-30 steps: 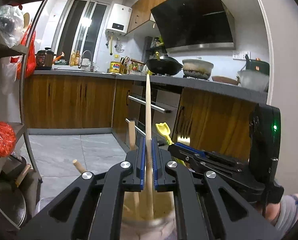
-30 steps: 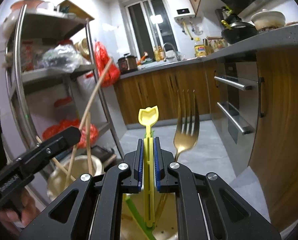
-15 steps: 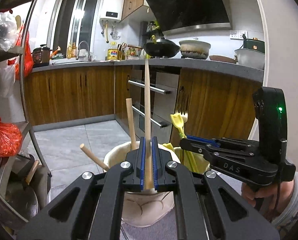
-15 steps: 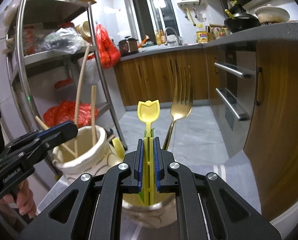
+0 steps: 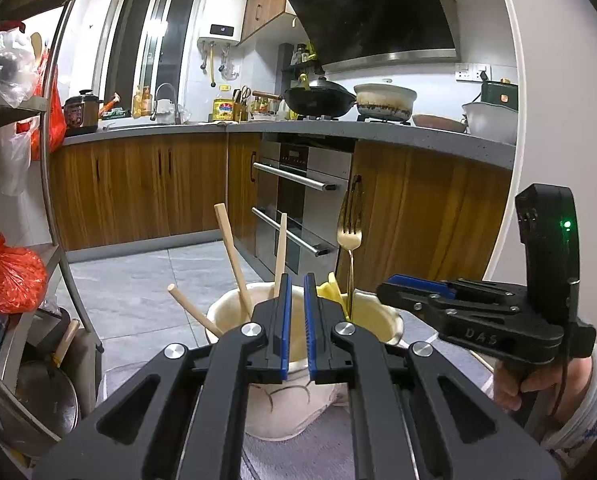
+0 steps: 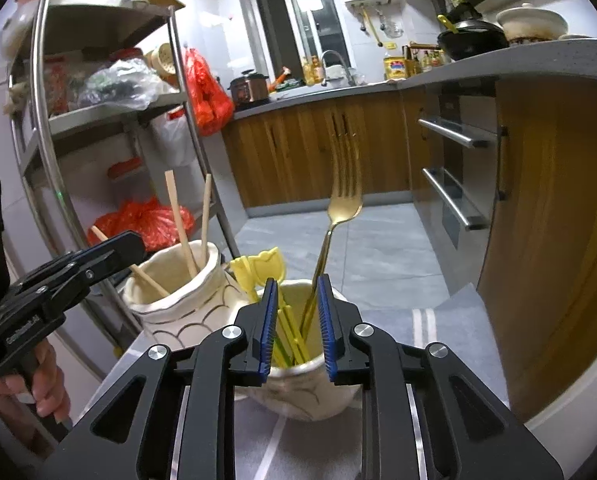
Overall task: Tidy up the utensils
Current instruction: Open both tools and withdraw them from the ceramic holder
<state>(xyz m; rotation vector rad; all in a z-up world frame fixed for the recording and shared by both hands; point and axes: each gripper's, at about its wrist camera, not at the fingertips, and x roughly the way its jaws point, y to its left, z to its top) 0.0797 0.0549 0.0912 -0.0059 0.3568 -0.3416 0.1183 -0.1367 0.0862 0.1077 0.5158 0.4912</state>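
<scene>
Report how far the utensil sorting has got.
Done: wooden sticks stand in the left jar; the gold fork and yellow picks stand in the right jar. In hand: nothing; left gripper and right gripper are open. Left: no loose utensils show in either view.

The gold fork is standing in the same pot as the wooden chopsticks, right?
No. The right wrist view shows the gold fork standing in the pot with the yellow picks; the wooden chopsticks are in the other pot.

Wooden cabinets (image 5: 138, 188), grey tile floor (image 5: 146, 276), tall window (image 5: 150, 44).
</scene>
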